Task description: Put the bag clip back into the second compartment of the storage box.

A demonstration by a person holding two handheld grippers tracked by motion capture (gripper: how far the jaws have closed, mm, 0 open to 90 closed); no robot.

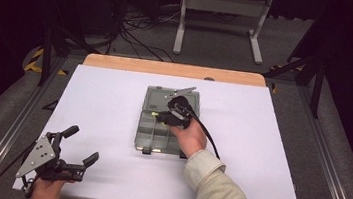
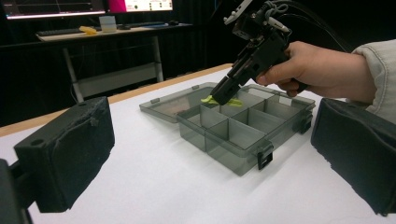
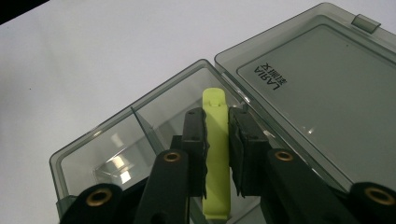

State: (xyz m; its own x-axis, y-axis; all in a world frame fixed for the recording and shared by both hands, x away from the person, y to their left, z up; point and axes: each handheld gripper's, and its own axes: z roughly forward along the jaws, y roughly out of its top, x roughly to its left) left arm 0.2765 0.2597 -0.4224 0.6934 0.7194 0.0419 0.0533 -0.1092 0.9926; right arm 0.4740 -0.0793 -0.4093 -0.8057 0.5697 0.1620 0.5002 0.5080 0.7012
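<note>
Resting near the tabletop's (image 1: 104,96) front left corner, the left tool (image 1: 78,151) stands spread and empty. Rightward, the right tool (image 3: 217,154) pinches a yellow-green clip (image 3: 216,154) mid-length over the organizer box's (image 1: 146,139) far compartment; it looks light, stiff, slippery plastic. Dividers and the flat-open lid (image 3: 322,93) crowd it.
</note>
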